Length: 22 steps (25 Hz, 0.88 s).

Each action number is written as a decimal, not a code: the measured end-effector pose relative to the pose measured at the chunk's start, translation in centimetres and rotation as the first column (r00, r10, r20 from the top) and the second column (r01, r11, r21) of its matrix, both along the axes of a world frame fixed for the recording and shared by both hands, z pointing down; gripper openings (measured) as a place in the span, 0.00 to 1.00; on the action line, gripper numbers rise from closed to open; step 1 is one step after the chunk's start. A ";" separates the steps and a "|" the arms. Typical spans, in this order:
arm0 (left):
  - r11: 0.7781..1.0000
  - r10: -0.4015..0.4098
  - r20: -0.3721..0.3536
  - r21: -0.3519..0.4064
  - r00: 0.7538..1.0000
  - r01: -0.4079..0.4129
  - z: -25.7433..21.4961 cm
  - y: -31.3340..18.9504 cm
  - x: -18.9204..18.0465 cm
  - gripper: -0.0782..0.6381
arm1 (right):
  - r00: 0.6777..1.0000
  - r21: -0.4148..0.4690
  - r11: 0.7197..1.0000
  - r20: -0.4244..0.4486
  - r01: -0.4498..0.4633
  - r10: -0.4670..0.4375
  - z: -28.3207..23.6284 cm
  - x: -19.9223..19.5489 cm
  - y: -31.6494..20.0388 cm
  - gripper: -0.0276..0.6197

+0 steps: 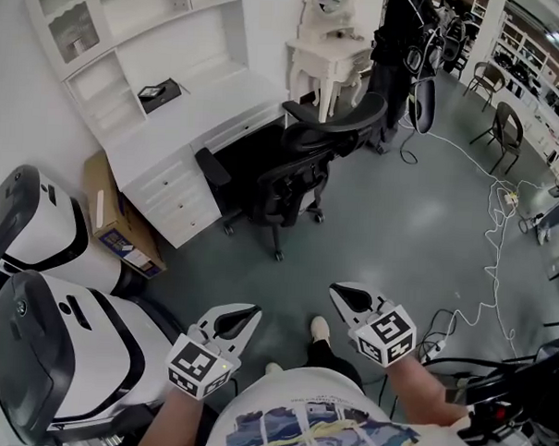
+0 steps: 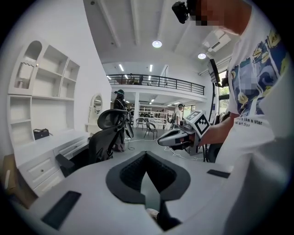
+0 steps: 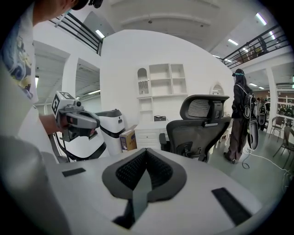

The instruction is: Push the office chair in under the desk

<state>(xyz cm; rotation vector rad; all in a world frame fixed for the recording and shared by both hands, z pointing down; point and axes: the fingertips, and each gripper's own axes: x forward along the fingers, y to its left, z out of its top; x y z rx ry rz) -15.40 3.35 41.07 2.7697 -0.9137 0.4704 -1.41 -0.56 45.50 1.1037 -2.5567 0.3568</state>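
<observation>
**Desk:** Both sets of jaws, how do they stand?

**Operator:** Pressed together, each pair. I see the left gripper [image 1: 251, 312] shut tight with nothing between its pads, and the right gripper [image 1: 337, 290] the same. They hang side by side low in my head view, tips pointing out over the grey floor [image 1: 400, 204].

**Desk:** And the office chair?

**Operator:** The office chair [image 1: 301, 163] is black and stands at the white desk [image 1: 186, 130], its backrest turned toward me. Its seat faces the dark knee opening, and one armrest is close to the drawer side. I can't tell how far the seat reaches under the top. It is well apart from both grippers, and neither touches it.

**Desk:** Anything around it?

**Operator:** A cardboard box [image 1: 113, 221] leans by the drawers, with two white machines [image 1: 61, 347] to my left. A person in black [image 1: 393, 56] stands beyond the chair, and white cables [image 1: 490, 227] trail across the floor on the right.
</observation>
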 end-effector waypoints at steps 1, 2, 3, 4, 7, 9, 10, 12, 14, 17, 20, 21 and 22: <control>1.000 0.003 0.003 0.000 1.000 -0.003 0.1 0.5 -0.2 0.13 | 1.000 0.001 1.000 -0.002 0.001 -0.001 0.0 -0.3 0.6 0.08; 1.000 0.006 0.005 0.000 1.000 -0.006 0.2 1.1 -0.5 0.13 | 1.000 0.000 1.000 -0.004 0.001 -0.001 0.0 -0.6 1.1 0.08; 1.000 0.010 0.008 -0.001 1.000 -0.010 0.3 1.6 -0.7 0.13 | 1.000 -0.002 1.000 -0.006 0.002 -0.002 0.1 -0.9 1.7 0.08; 1.000 0.013 0.009 -0.003 1.000 -0.013 0.5 2.1 -1.0 0.13 | 1.000 -0.004 1.000 -0.009 0.003 -0.003 0.2 -1.2 2.2 0.08; 1.000 0.019 0.007 -0.009 1.000 -0.019 0.8 3.2 -1.6 0.13 | 1.000 -0.006 1.000 -0.014 0.005 -0.005 0.3 -2.0 3.3 0.08; 1.000 0.017 0.002 -0.013 1.000 -0.017 0.8 3.7 -2.1 0.13 | 1.000 -0.004 1.000 -0.014 0.007 -0.007 0.1 -2.4 3.9 0.08; 1.000 0.016 0.000 -0.013 1.000 -0.016 0.8 3.8 -2.3 0.13 | 1.000 -0.002 1.000 -0.014 0.008 -0.008 0.0 -2.7 4.1 0.08; 1.000 0.016 -0.002 -0.013 1.000 -0.016 0.8 4.2 -2.7 0.13 | 1.000 0.003 1.000 -0.014 0.009 -0.009 -0.1 -3.1 4.5 0.08; 1.000 0.023 -0.004 -0.011 1.000 -0.023 1.0 4.7 -2.8 0.13 | 1.000 0.009 1.000 -0.016 0.010 -0.010 -0.1 -3.5 4.9 0.08; 0.999 0.033 -0.005 -0.008 0.999 -0.033 1.2 5.2 -3.0 0.13 | 1.000 0.010 1.000 -0.021 0.012 -0.012 0.0 -4.0 5.4 0.08; 0.999 0.036 -0.006 -0.007 0.999 -0.036 1.4 5.6 -3.2 0.13 | 1.000 0.006 1.000 -0.024 0.017 -0.017 0.3 -4.3 5.9 0.08; 0.999 0.036 -0.005 -0.007 0.999 -0.036 1.5 5.8 -3.3 0.13 | 0.999 0.006 1.000 -0.026 0.019 -0.019 0.4 -4.4 6.1 0.08; 0.999 0.035 -0.003 -0.008 0.999 -0.035 1.7 5.9 -3.4 0.13 | 0.999 0.008 1.000 -0.028 0.021 -0.021 0.4 -4.6 6.2 0.08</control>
